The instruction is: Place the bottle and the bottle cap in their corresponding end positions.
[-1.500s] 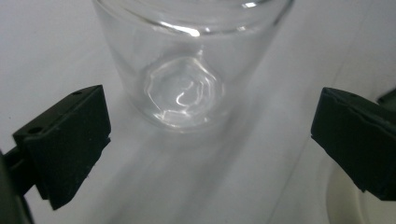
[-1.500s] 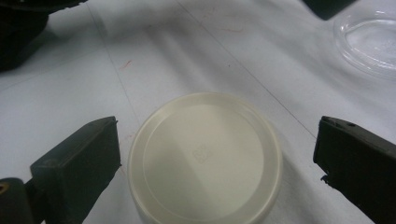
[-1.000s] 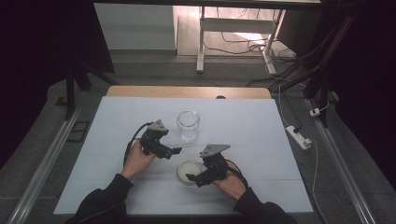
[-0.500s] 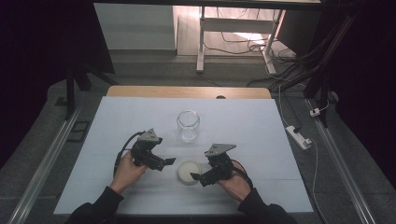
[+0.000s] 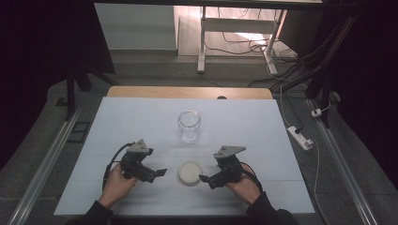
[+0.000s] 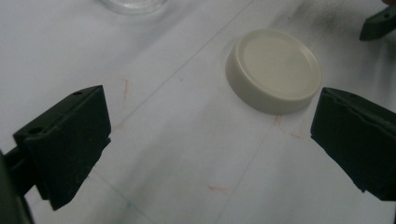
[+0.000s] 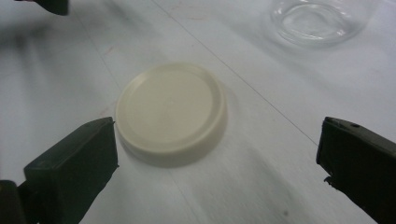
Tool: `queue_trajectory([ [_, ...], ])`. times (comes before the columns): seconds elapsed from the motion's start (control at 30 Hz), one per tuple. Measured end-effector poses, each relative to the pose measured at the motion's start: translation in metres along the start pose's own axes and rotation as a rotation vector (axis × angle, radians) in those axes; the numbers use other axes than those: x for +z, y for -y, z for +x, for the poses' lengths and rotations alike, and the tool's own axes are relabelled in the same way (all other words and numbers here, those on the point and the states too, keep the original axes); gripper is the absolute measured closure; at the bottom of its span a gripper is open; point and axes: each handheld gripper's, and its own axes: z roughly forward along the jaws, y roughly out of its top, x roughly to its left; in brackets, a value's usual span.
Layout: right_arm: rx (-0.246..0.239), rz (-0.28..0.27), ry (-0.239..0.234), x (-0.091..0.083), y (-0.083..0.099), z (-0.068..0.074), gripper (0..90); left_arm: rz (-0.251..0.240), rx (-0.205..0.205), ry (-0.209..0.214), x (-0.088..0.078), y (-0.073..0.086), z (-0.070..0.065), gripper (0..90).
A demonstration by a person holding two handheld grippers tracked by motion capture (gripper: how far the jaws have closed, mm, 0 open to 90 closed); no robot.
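Two grippers low over the white table [image 5: 141, 117], near its front edge: left gripper [image 5: 157, 173] released, jaws spread wide, just left of the cream lid [image 5: 190, 172]; right gripper [image 5: 206, 179] likewise released, jaws gaping, one jaw tip just beside the lid's rim without a grasp. Lid flat on the surface, top face up, between both grippers, with the clear glass jar [image 5: 189, 125] upright and uncapped farther back, toward the table's middle.
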Motion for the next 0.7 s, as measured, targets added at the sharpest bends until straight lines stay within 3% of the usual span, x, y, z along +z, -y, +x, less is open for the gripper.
queue_trajectory([
  [0.27,0.029,0.007,0.051,-0.018,0.013,-0.005,0.0,0.039,-0.039,-0.036,-0.013,0.021,-0.001,0.0],
  [0.7,0.092,0.007,0.114,-0.051,0.038,-0.01,0.0,0.015,-0.128,-0.111,-0.049,0.06,-0.001,0.0],
])
